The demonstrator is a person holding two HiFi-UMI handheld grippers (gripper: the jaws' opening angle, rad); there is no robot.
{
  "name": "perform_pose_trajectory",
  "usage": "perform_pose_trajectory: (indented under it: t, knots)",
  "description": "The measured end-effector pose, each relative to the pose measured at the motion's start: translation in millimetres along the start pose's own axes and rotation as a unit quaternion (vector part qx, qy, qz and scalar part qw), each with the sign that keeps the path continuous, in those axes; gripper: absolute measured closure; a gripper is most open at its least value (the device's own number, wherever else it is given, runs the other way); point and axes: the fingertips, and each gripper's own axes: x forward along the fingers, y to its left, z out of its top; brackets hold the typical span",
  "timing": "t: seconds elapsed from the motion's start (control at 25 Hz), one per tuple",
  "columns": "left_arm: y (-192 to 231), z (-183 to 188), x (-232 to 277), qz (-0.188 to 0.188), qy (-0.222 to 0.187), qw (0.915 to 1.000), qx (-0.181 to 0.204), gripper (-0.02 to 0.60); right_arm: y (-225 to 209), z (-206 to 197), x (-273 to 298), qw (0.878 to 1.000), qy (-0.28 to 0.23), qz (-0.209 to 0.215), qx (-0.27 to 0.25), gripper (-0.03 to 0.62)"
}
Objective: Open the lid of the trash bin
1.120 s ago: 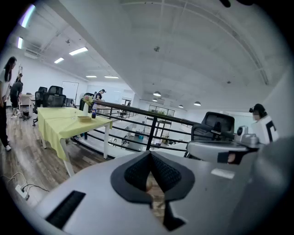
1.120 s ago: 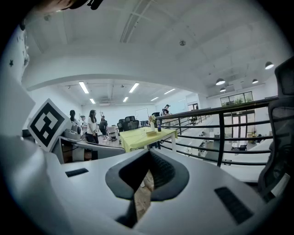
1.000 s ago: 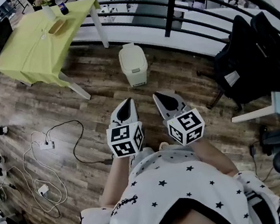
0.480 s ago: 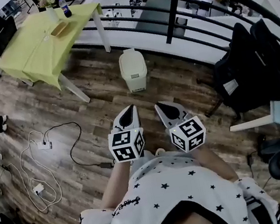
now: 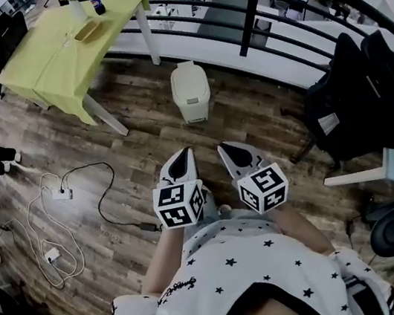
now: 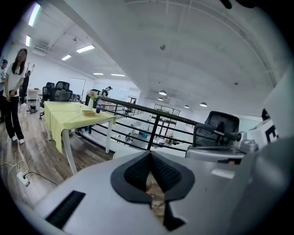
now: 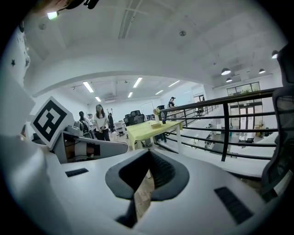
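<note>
Our left gripper (image 5: 179, 160) has its jaws pressed together at the tips with nothing between them; the small gap behind the tips shows only the wooden floor (image 5: 139, 129). Our right gripper (image 5: 232, 153) is the same, jaws together and holding nothing. We hold the two side by side close in front of the body, level with each other and pointing forward, their marker cubes turned up towards the head view

Ahead of both grippers and well apart from them, the cream trash bin (image 5: 195, 112) stands upright on the floor near its far edge, just in front of the white base of the black railing (image 5: 251, 1). Its lid (image 5: 190, 82) lies flat down on it, closed, and neither gripper touches it

To the left of the bin stands a desk (image 5: 59, 60) under a yellow cloth, with a bottle (image 5: 96, 3) and a shallow tray (image 5: 88, 31) near its far corner. On the floor to our left lie loose cables with a power strip (image 5: 62, 193). To the right, dark jackets (image 5: 362, 86) hang over a chair
</note>
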Motion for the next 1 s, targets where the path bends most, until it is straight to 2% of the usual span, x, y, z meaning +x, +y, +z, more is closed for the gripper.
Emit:
perform_pose_trajectory:
  t: [0.32,0.6,1.0]
  knots:
    - [28.3,13.8,41.5,-0.009,0.014,0.9999,-0.002,0.575,-22.8,8.5,45.2,1.000,0.011,-0.017,0.013,0.600]
    - [72.3,51.1,88.9,-0.013,0.017,0.9998,-0.003,0.575,-44.9,34.7,109.6,0.999,0.017,-0.025,0.016,0.600]
    - [137.4,100.7,142.8,-0.034,0.027,0.9989,0.017,0.575,-64.5,76.0,197.1,0.998,0.009,-0.058,0.036,0.600]
